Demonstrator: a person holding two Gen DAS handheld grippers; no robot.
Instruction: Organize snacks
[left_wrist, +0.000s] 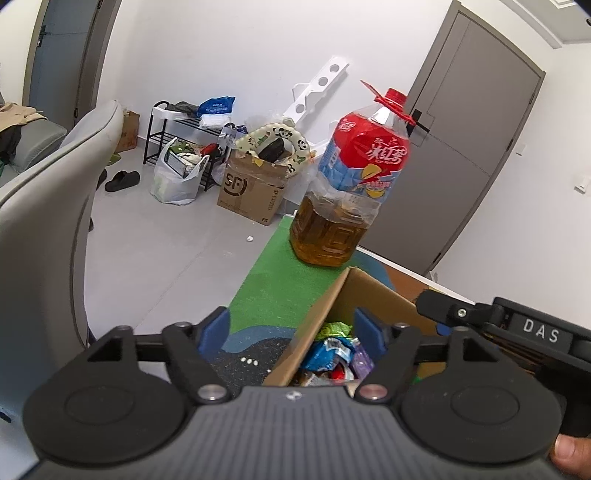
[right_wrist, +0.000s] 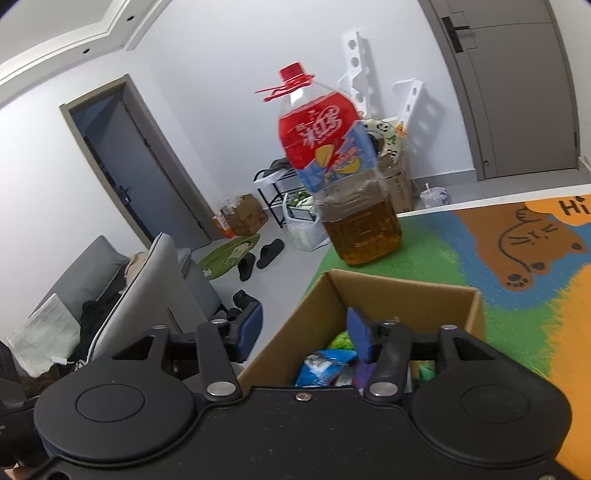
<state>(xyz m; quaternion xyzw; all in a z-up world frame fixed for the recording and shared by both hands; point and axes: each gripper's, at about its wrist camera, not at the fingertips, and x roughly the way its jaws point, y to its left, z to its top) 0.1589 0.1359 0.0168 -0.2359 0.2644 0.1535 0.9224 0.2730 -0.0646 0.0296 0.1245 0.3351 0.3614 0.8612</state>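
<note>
An open cardboard box (left_wrist: 325, 306) (right_wrist: 406, 295) sits on a colourful mat and holds several snack packets (left_wrist: 332, 350) (right_wrist: 325, 365), blue, green and purple. My left gripper (left_wrist: 291, 328) is open and empty, its fingers straddling the box's near left wall. My right gripper (right_wrist: 303, 332) is open and empty, its right blue pad (right_wrist: 360, 339) over the box, its left pad outside the wall. The right gripper also shows in the left wrist view (left_wrist: 480, 317) at the right.
A large bottle of amber drink with a red cap (left_wrist: 351, 184) (right_wrist: 343, 177) stands on the green part of the mat (left_wrist: 273, 280) just behind the box. A grey chair (left_wrist: 48, 221) stands at the left. Boxes and bags lie on the floor beyond.
</note>
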